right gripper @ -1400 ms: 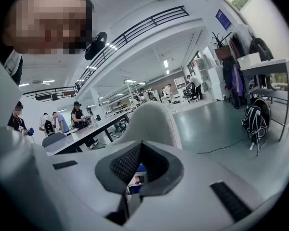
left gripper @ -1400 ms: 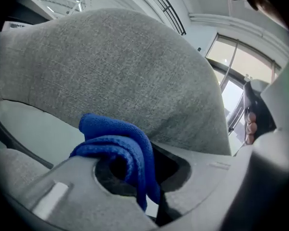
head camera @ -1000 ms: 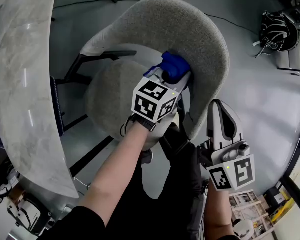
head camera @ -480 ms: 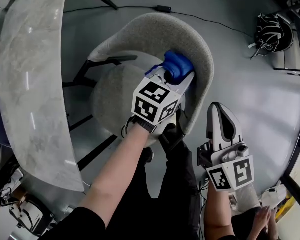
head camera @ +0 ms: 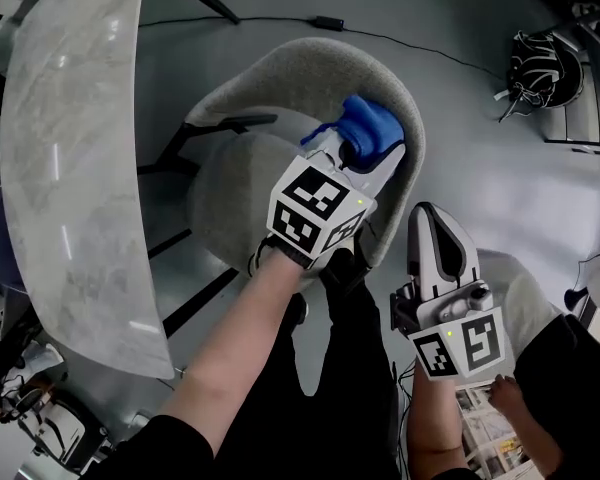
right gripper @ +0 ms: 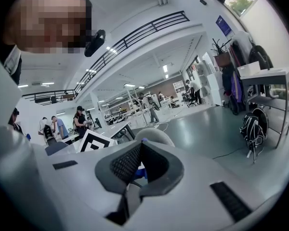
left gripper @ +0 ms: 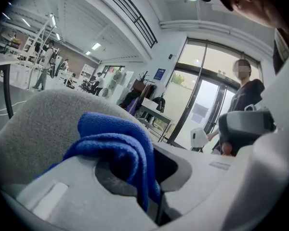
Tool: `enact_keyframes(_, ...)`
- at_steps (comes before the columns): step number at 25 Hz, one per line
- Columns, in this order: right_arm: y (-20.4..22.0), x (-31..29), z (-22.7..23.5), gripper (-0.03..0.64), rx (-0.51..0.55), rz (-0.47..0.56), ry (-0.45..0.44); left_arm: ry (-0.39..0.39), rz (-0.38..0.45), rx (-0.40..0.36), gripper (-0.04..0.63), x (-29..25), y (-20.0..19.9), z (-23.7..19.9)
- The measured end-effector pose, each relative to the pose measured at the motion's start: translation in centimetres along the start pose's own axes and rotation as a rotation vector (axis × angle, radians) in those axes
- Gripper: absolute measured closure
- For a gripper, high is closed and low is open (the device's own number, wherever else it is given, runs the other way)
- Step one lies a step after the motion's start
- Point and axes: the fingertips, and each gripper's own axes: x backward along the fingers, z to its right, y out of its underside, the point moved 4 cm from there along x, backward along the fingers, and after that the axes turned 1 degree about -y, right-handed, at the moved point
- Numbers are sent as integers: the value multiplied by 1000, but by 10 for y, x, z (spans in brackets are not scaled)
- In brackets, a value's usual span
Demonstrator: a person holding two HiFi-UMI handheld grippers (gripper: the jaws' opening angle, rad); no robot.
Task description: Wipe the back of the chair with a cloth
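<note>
A grey upholstered chair (head camera: 280, 83) stands below me, its curved back (head camera: 405, 118) towards my right. My left gripper (head camera: 365, 153) is shut on a bunched blue cloth (head camera: 368, 128) and holds it against the inner side of the chair back near the top edge. In the left gripper view the blue cloth (left gripper: 118, 146) hangs pinched between the jaws, with the chair back (left gripper: 33, 119) right behind it. My right gripper (head camera: 435, 238) hovers beside the chair, off to the right and lower, shut and holding nothing. In the right gripper view the chair back (right gripper: 154, 134) shows past the closed jaws.
A marble-topped table (head camera: 65, 168) runs along the left. A black cable (head camera: 380, 33) lies on the grey floor behind the chair. A black backpack (head camera: 540, 68) rests at the upper right. A second person's hand (head camera: 505, 393) and papers (head camera: 495, 428) are at the lower right.
The left gripper and the blue cloth have slid along the chair back towards the right and slightly up. The right gripper has stayed almost still. A person has come into view at the lower right.
</note>
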Motion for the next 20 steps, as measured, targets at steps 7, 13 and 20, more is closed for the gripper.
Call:
enact_keyframes(7,0,-1,-8,605,0,-3,-1,34,70,-20,535,13,-11,6)
enact_keyframes(13,8,-3,-14,604,-4,-7,-10,-70,26,20,535,36,23,-19)
enact_keyframes(20,37,-11,-8,604,-11,-29,-16,-182,-53,72,535,37,81,-60)
